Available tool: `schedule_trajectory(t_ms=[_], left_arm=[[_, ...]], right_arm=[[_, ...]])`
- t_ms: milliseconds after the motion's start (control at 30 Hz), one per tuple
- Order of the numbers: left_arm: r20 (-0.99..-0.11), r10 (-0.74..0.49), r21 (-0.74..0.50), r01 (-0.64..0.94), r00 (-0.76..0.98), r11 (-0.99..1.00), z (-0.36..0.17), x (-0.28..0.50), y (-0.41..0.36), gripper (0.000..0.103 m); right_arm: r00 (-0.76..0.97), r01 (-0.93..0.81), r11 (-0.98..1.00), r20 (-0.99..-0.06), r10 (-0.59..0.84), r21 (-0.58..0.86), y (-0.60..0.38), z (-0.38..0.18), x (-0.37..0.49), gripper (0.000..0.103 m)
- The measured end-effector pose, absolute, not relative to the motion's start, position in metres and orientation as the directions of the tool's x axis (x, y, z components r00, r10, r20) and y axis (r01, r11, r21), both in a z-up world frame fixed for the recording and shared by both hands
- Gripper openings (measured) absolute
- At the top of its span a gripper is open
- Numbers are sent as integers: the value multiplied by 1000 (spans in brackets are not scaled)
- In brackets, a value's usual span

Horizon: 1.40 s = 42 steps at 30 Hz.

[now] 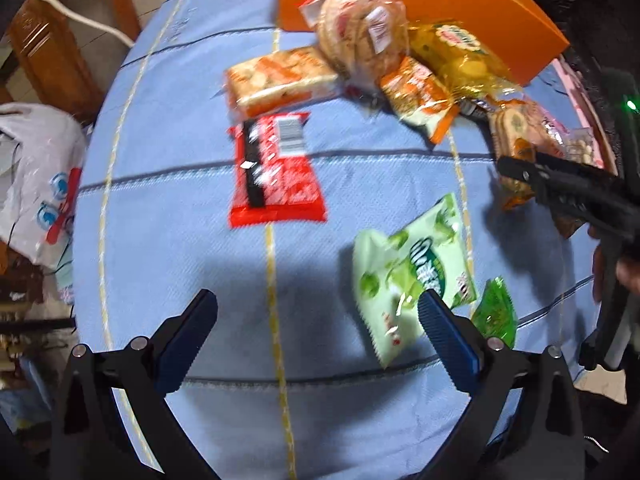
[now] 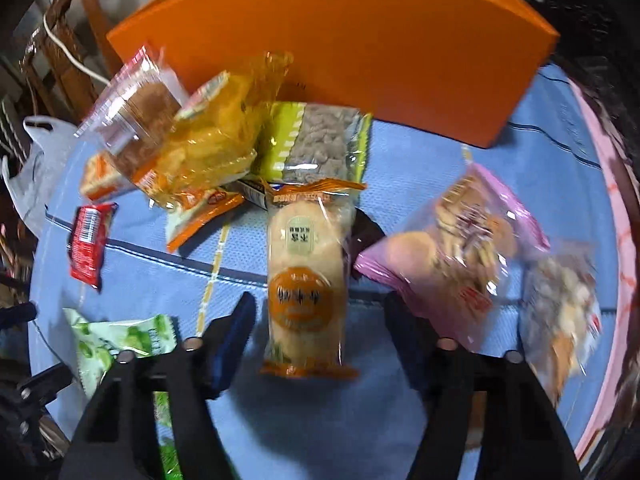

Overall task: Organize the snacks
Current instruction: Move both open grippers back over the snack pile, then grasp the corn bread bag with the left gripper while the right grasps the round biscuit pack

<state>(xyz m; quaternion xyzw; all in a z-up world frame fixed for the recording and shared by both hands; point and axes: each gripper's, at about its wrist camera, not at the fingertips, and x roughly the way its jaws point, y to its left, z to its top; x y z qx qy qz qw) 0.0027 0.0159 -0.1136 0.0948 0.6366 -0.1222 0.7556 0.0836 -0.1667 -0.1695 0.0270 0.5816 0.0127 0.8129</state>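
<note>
Here the rice-cracker pack (image 2: 306, 280) lies between the right gripper (image 2: 320, 312)'s open, untouching jaws, long axis toward the orange box (image 2: 340, 48); left gripper (image 1: 316, 312) open, empty.

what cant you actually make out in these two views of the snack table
- Orange cardboard box: its inside; both views show only the outer wall.
- Red foil snack packet: print unreadable, left wrist view motion-blurred.
- Clear bag of mixed biscuits: contents smeared by blur at the right wrist view's edge.
- Pale green snack packet: lower corner hidden behind a left gripper finger.
</note>
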Motion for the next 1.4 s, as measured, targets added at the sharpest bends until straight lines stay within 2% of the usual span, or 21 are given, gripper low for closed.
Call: schedule_trajectory(t_ms=[33, 100, 267, 433, 600, 700, 867, 1033, 1067, 1100, 1167, 1267, 1333, 1400], left_arm=[[-984, -62, -10, 294, 165, 956, -112, -1, 19, 98], [-983, -65, -14, 283, 174, 959, -110, -5, 24, 98], [-981, -80, -25, 297, 176, 955, -109, -5, 30, 98], [-977, -134, -62, 375, 167, 925, -107, 18, 7, 98], [-940, -314, -238, 408, 131, 881, -86, 46, -26, 98], [-923, -365, -287, 414, 122, 864, -75, 66, -56, 98], [-924, -365, -302, 362, 117, 882, -69, 114, -105, 98], [-949, -288, -238, 304, 130, 922, -77, 154, -131, 98], [-956, -271, -230, 292, 109, 928, -83, 159, -133, 93], [-962, -260, -228, 275, 84, 934, -91, 164, -137, 77], [-968, -249, -235, 253, 23, 938, -112, 171, -139, 61], [-977, -211, -214, 203, -39, 955, -141, 176, -140, 58], [-972, -232, -236, 174, -46, 956, -153, 177, -134, 60], [-962, -273, -275, 134, -33, 952, -152, 179, -126, 44]], right_arm=[[314, -12, 998, -948, 59, 58, -165, -173, 87, 55], [313, -35, 999, -949, 34, 25, -162, -174, 90, 34], [321, -71, 994, -941, 107, 88, -161, -157, 85, 34], [338, 44, 984, -929, 149, 174, -175, -139, 64, 34], [361, 125, 974, -923, 130, 186, -185, -130, 32, 34], [371, 171, 962, -918, 140, 215, -188, -131, 10, 34], [342, 157, 959, -923, 173, 238, -193, -135, 0, 34], [325, 116, 955, -919, 223, 272, -215, -143, 3, 34], [325, 117, 952, -917, 232, 282, -218, -145, 7, 34], [327, 113, 949, -913, 245, 295, -220, -146, 10, 34], [325, 90, 946, -907, 267, 311, -225, -149, 16, 34], [312, 67, 945, -906, 285, 321, -226, -151, 22, 34], [310, 43, 947, -905, 291, 319, -230, -146, 26, 35], [316, 27, 947, -902, 294, 319, -232, -141, 31, 34]])
